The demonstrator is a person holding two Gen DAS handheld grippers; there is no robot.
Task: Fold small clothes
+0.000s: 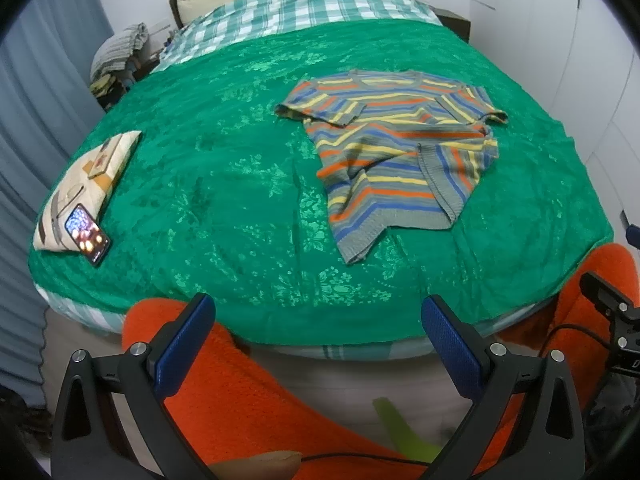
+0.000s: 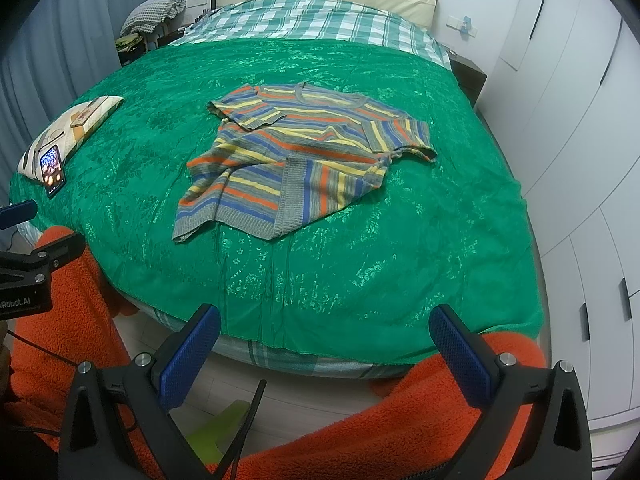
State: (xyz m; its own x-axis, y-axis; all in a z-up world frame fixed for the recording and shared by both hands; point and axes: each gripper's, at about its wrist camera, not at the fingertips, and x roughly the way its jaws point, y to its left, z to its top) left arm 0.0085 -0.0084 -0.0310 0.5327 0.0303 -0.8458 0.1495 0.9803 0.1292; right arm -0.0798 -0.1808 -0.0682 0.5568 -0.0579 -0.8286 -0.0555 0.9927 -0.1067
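Observation:
A small striped knit T-shirt (image 1: 396,140) (image 2: 296,156), grey with blue, orange and yellow bands, lies on the green bedspread (image 1: 224,184) (image 2: 360,240). Its collar points to the headboard, and its lower right corner is turned over onto the body. My left gripper (image 1: 318,308) is open, held back from the bed's near edge with nothing between its blue pads. My right gripper (image 2: 324,320) is likewise open and empty, short of the bed edge. The left gripper's body shows at the left edge of the right wrist view, and the right gripper's at the right edge of the left wrist view.
A patterned cushion (image 1: 84,184) (image 2: 68,132) with a lit phone (image 1: 86,234) (image 2: 53,170) leaning on it sits at the bed's left edge. Orange fleece-clad legs (image 1: 248,396) (image 2: 420,420) are below the grippers. White wardrobe doors (image 2: 580,160) stand to the right. A checked sheet (image 2: 312,26) covers the head end.

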